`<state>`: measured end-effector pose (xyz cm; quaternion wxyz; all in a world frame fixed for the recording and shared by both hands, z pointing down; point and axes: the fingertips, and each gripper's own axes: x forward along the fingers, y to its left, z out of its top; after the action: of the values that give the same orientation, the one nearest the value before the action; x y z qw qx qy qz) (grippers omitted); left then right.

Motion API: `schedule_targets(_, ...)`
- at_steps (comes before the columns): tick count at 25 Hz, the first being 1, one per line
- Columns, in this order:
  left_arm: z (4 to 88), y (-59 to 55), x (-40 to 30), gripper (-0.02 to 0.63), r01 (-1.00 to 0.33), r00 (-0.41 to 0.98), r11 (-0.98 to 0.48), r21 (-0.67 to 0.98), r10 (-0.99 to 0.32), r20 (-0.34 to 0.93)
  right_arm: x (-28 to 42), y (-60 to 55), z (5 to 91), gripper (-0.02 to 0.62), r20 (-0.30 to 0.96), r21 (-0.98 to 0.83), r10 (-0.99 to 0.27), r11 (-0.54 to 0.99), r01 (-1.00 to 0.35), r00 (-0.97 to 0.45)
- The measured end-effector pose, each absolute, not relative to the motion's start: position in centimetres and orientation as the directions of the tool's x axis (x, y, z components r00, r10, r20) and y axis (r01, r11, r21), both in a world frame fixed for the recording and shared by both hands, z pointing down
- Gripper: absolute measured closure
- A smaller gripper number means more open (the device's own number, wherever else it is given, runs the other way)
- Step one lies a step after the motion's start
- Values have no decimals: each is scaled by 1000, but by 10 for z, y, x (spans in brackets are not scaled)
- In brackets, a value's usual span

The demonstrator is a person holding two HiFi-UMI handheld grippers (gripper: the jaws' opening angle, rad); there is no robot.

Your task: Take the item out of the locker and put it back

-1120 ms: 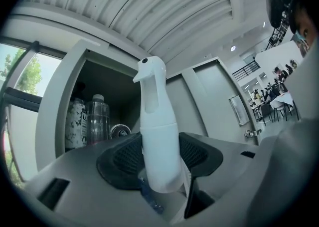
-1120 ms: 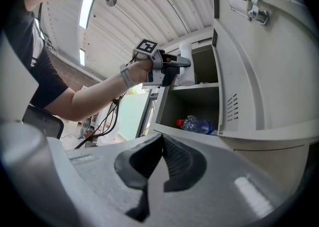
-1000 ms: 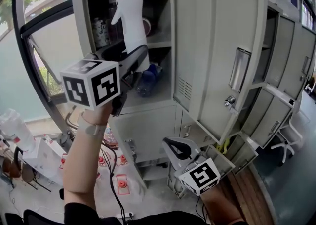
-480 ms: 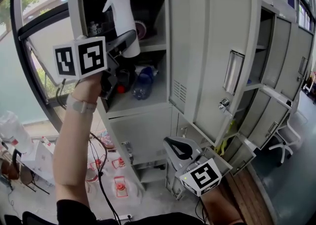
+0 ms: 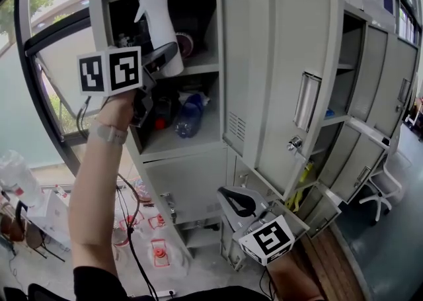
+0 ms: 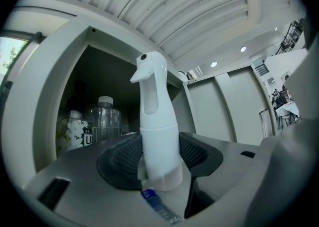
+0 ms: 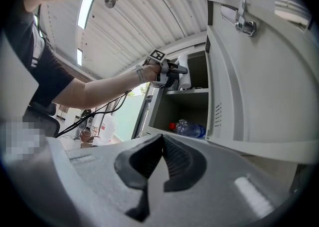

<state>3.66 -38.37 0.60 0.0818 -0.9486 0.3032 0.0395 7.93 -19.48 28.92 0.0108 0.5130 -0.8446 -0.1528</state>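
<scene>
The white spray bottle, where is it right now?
In the head view the white spray bottle is upper left, clamped in the left gripper at the locker's top shelf.

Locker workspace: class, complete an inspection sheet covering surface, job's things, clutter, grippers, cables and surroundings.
Surface: locker's upper shelf, partly filled.
Job's things: white spray bottle upright at upper compartment's mouth.
Clutter: plastic bottle lying on lower shelf; clear bottle on upper shelf.
Grippers: left gripper, fingers clamped on the spray bottle; right gripper low, fingers together, empty.
Cables: black cable hangs below the left gripper.
Surroundings: window left; open locker door right.
</scene>
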Motion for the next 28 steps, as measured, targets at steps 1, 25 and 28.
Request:
schedule_targets(1, 7, -387, 37, 364, -584, 812, -802, -125, -571, -121, 80, -195, 289, 598, -139, 266, -871, 426, -865, -472)
schedule_targets(25, 7, -424, 43, 364, -651, 759, -746, -143, -636, -140, 90, -200, 294, 598, -149, 253, -871, 425, -869, -469)
schedule_targets(28, 5, -426, 48, 364, -665, 746, -725, -178, -650, -141, 89, -202, 292, 598, -139, 247, -871, 429, -869, -470)
